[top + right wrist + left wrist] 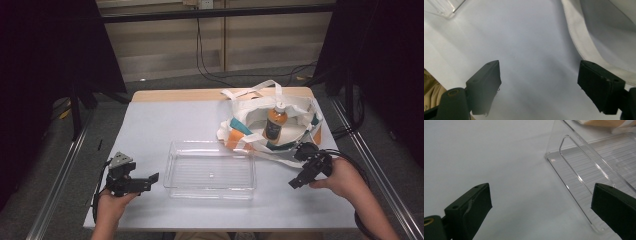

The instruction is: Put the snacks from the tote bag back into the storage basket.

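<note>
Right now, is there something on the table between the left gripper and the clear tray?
No. In the high view, the left gripper and the clear tray have just bare white table between them; the left gripper view shows the same.

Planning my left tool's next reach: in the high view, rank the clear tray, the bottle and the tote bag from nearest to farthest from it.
From the left tool:
1. Clear tray, just right of it, table centre.
2. Tote bag, far right, behind the tray.
3. Bottle, upright inside the bag, slightly farther.

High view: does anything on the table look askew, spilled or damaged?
Nothing is spilled or broken. The tote bag sits slumped open at the far right with its straps sprawled, and a capped bottle stands upright inside. The clear tray lies flat and empty at the centre. Both grippers rest open, clear of everything.
</note>
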{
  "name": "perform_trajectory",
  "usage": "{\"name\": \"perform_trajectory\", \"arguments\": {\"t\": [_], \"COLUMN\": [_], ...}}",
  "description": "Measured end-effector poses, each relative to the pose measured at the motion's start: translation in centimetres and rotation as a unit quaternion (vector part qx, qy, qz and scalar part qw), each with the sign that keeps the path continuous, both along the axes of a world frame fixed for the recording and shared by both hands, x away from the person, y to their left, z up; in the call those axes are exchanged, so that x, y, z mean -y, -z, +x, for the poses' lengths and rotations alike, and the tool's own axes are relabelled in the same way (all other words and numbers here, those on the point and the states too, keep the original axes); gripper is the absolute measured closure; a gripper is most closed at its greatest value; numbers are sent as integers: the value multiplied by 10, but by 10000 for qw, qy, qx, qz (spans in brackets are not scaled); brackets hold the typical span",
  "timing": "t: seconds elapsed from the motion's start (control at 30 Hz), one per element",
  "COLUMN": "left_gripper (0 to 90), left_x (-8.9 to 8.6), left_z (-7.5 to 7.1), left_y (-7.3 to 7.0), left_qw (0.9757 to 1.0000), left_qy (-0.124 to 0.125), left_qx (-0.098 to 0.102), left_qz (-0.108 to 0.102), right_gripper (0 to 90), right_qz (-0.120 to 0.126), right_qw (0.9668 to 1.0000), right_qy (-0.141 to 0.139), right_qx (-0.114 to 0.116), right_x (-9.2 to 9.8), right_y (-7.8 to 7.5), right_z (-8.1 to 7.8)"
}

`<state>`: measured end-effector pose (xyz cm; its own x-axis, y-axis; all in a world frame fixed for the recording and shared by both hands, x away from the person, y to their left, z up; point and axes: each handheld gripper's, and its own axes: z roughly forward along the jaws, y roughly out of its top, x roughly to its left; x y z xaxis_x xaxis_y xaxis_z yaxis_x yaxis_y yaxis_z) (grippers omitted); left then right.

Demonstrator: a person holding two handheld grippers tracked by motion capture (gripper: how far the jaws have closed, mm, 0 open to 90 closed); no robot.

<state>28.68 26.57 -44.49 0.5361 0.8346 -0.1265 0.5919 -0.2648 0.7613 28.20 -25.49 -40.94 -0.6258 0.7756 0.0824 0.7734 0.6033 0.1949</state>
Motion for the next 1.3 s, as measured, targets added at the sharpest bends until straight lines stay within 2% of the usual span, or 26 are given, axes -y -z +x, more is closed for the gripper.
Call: {"name": "perform_trajectory", "arguments": {"t": [0.1, 0.13, 0.4, 0.63, 0.73, 0.97, 1.07, 1.17, 1.3], "left_gripper": [28, 28, 28, 28, 28, 28, 28, 28, 28], "left_x": [1, 1, 1, 0, 1, 0, 0, 0, 0], "left_z": [0, 0, 0, 0, 0, 0, 0, 0, 0], "left_y": [0, -1, -1, -1, -1, -1, -1, -1, -1], "left_qw": [10000, 10000, 10000, 10000, 10000, 10000, 10000, 10000, 10000], "left_qy": [7, 15, 21, 27, 33, 33, 34, 37, 36], "left_qx": [5, 1, 11, 8, 2, 4, 7, 5, 0], "left_qz": [16, 20, 8, 0, 0, 9, 5, 3, 11], "right_gripper": [182, 182, 182, 181, 177, 152, 132, 117, 118], "right_qz": [-53, -135, -246, -117, -118, 225, 142, 168, 99], "right_qw": [10000, 9999, 9994, 9998, 9998, 9997, 9999, 9998, 9999], "right_qy": [-17, -50, -211, -168, -165, -42, -29, 8, 97], "right_qx": [31, 46, 73, -5, 19, -47, -33, -98, -49], "right_x": [-4, -6, -14, -18, -18, -19, -20, -21, -22], "right_y": [-5, -11, -31, -49, -52, -62, -63, -64, -64], "right_z": [3, 6, 15, 26, 29, 39, 44, 48, 54]}}
